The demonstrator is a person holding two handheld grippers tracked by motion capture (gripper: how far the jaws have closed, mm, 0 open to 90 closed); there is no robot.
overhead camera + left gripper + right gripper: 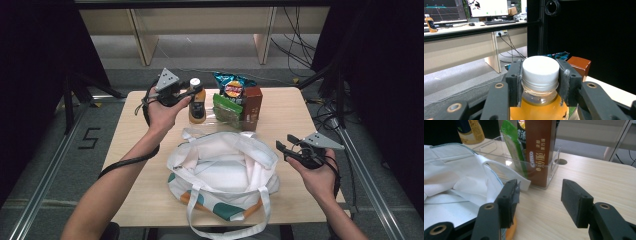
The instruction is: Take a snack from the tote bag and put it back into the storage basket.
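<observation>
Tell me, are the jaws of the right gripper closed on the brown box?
No, the right gripper stands open above the table, with the brown box farther off in the clear bin.

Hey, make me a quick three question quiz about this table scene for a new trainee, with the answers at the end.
1. True or false: the left tongs are closed on the juice bottle at its cap.
2. What holds the brown box? A) tote bag B) clear bin C) a hand
3. What state are the right tongs in?

Key: 1 true. 2 B, the clear bin. 3 Open, holding nothing, beside the white tote bag.
</observation>
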